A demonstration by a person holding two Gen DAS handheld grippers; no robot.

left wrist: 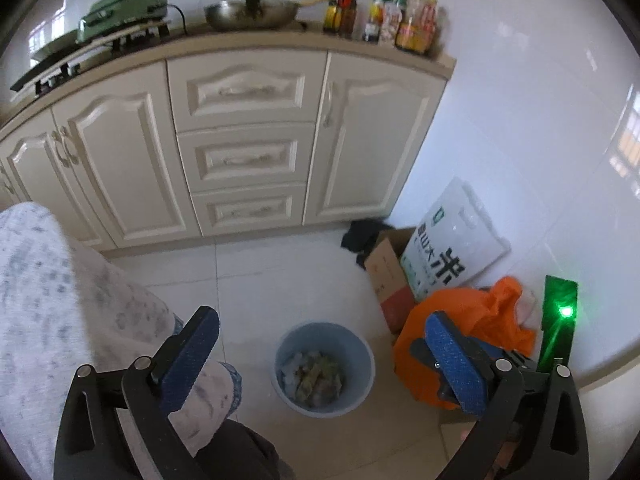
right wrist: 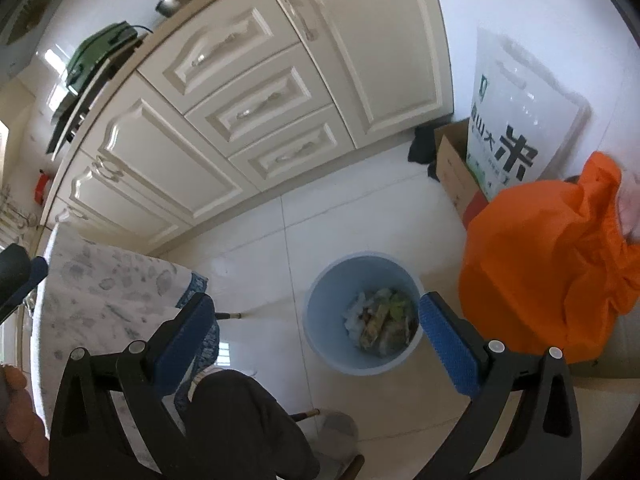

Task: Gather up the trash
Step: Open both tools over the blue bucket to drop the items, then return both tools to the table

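- the left gripper [left wrist: 320, 360] points down at the tiled floor [left wrist: 260, 292], its blue-padded fingers [left wrist: 188, 360] spread wide with nothing between them.
- the right gripper [right wrist: 316, 344] points down too, fingers [right wrist: 448, 344] wide apart and holding nothing.
- a light blue trash bin [left wrist: 324, 368] stands upright on the floor, seen between the fingers in both wrist views [right wrist: 362, 314]; crumpled paper and wrappers [right wrist: 380, 320] lie in its bottom.
- just beside the bin sits an orange plastic bag [right wrist: 540, 260], partly behind one left finger in the left view [left wrist: 472, 316].
- beyond the bag, a white rice sack [left wrist: 452, 236] leans on the wall over a cardboard box [left wrist: 388, 276].
- cream cabinets [left wrist: 240, 140] run behind, and the table on top [left wrist: 280, 38] carries a wok [left wrist: 252, 16], bottles [left wrist: 400, 16] and a green appliance [left wrist: 124, 10].
- a patterned sleeve [left wrist: 60, 300] fills the lower left of the left view.
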